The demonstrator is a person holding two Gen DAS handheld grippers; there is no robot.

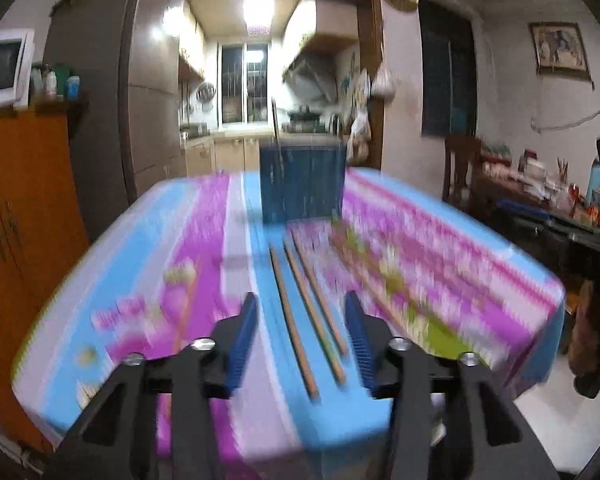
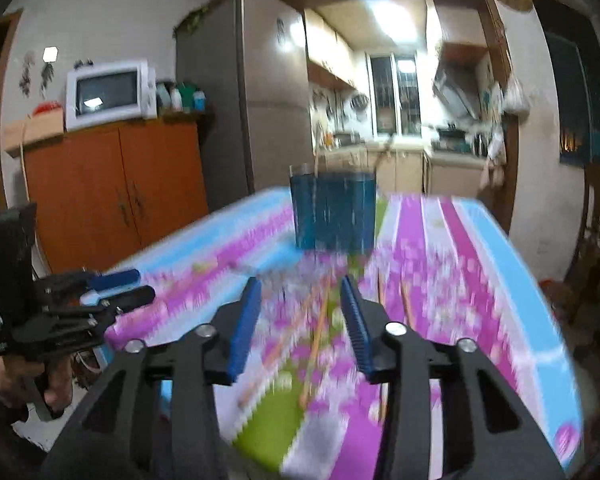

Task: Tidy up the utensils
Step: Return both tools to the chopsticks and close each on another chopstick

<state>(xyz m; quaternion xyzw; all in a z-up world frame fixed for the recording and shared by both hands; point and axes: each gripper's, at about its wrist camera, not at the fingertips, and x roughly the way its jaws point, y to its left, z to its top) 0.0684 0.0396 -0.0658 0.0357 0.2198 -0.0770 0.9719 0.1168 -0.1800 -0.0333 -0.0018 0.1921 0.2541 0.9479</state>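
Several wooden chopsticks (image 1: 296, 312) lie lengthwise on the pink and blue tablecloth (image 1: 160, 240), between and just beyond the fingers of my left gripper (image 1: 302, 300), which is open and empty above them. A blue utensil holder (image 1: 302, 184) stands at the far end of the table with a chopstick upright in it. In the right wrist view the holder (image 2: 334, 212) is ahead, and blurred chopsticks (image 2: 316, 340) lie on the cloth under my open, empty right gripper (image 2: 302, 284). The left gripper (image 2: 116, 286) also shows at that view's left, held by a hand.
An orange cabinet (image 2: 112, 188) with a microwave (image 2: 108, 94) stands left of the table beside a tall fridge (image 2: 244, 92). A kitchen doorway lies behind the table. A cluttered side table (image 1: 540, 192) and chair stand to the right. Both views are motion-blurred.
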